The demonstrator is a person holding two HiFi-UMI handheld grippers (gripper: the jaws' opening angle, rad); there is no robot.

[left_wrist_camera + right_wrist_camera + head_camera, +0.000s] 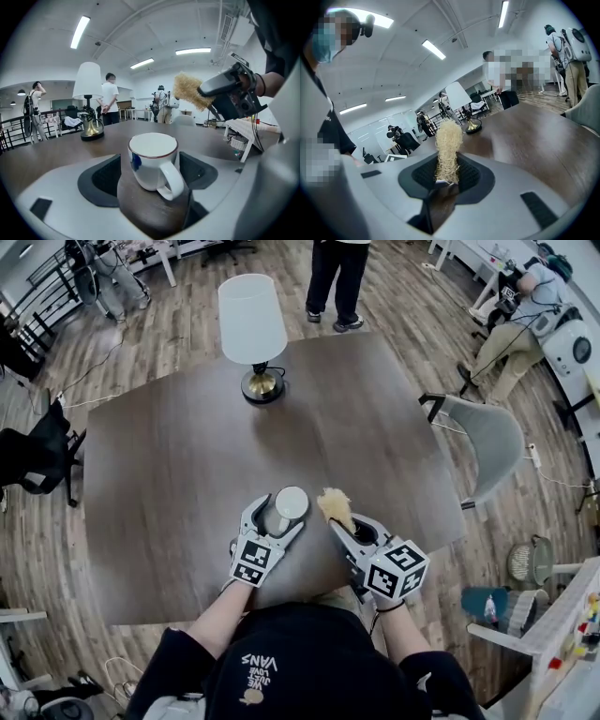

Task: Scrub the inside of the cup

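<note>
A white cup (pixel 291 502) with a thin dark rim stands upright on the brown table (pixel 178 484) near its front edge. My left gripper (pixel 280 516) has its jaws wide around the cup (pixel 152 161), one pad on each side, handle toward the camera. The cup looks empty inside. My right gripper (pixel 343 527) is shut on a straw-coloured fibrous scrubber (pixel 335 506), held just right of the cup and above its rim. In the right gripper view the scrubber (pixel 449 150) sticks up from between the jaws. The left gripper view shows the scrubber (pixel 188 90) hanging in the air beyond the cup.
A table lamp (pixel 252 334) with a white shade stands at the far side of the table. A grey chair (pixel 489 441) is at the table's right edge, a black chair (pixel 34 457) at the left. A person (pixel 337 277) stands beyond the table.
</note>
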